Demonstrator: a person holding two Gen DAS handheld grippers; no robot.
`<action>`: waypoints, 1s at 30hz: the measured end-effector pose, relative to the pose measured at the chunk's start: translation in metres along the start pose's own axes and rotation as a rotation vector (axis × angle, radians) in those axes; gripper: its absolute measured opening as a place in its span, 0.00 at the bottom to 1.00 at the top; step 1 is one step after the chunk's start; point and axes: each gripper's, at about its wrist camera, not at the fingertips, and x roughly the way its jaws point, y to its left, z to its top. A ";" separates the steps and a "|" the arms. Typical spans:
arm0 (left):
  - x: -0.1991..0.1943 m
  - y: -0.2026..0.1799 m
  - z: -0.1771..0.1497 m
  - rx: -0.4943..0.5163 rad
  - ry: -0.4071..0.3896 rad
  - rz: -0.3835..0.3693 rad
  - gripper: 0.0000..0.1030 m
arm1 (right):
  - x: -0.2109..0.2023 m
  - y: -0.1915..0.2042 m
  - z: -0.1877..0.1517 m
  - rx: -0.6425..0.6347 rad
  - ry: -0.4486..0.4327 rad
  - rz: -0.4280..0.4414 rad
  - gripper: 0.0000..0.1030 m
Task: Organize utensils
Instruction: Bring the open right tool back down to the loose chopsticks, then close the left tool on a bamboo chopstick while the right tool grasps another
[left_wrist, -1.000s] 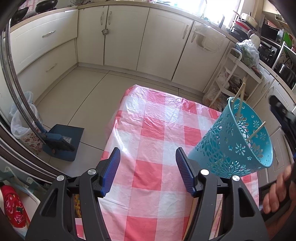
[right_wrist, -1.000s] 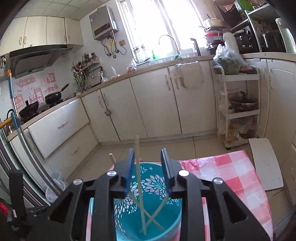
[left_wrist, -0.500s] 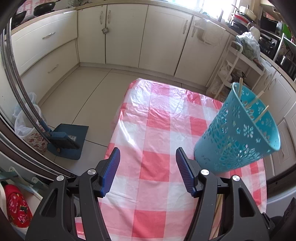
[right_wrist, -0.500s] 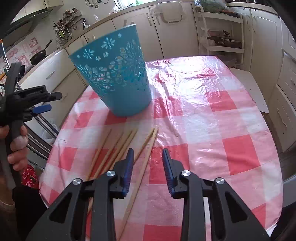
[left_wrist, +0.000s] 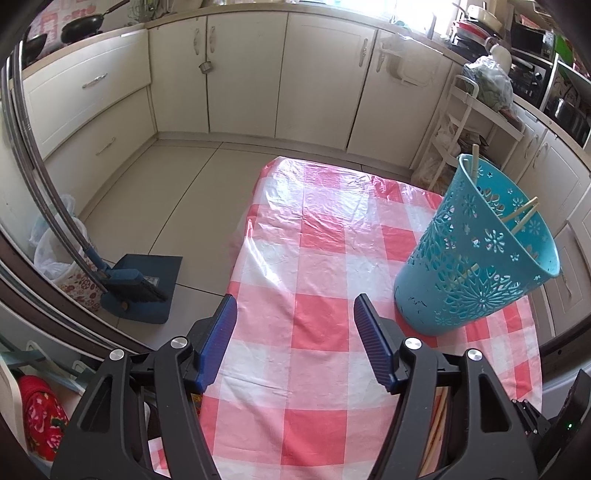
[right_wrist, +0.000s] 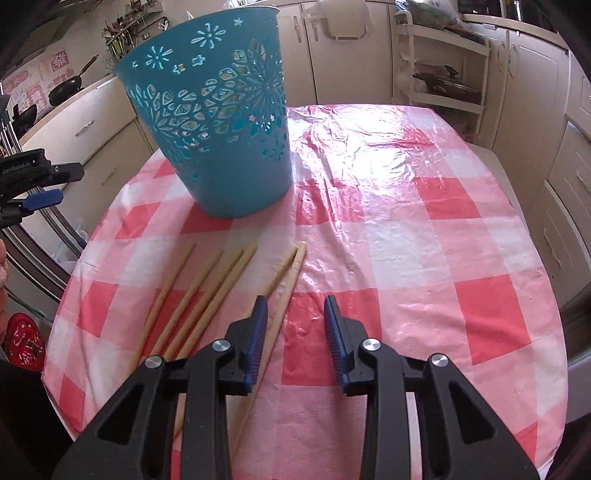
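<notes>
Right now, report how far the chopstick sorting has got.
Done: three chopsticks stand in the blue basket. In hand: nothing; the right gripper is open above the table, and the left gripper is opening, empty. Left: five loose chopsticks lie on the checked tablecloth.

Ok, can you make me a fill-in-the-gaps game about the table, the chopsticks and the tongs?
The turquoise cut-out plastic basket stands on a red-and-white ____ tablecloth.
____ loose wooden chopsticks lie on the tablecloth in front of the basket.
The right tongs hold ____.

Missing words: checked; five; nothing
</notes>
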 end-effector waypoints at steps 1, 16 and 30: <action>0.000 -0.002 -0.001 0.011 -0.002 0.003 0.62 | 0.001 0.001 0.001 -0.005 0.000 -0.003 0.32; 0.011 -0.051 -0.058 0.135 0.096 -0.063 0.74 | -0.001 0.000 0.000 -0.087 0.038 0.055 0.09; 0.038 -0.095 -0.084 0.249 0.160 -0.044 0.74 | 0.000 -0.009 0.000 -0.036 0.019 0.105 0.09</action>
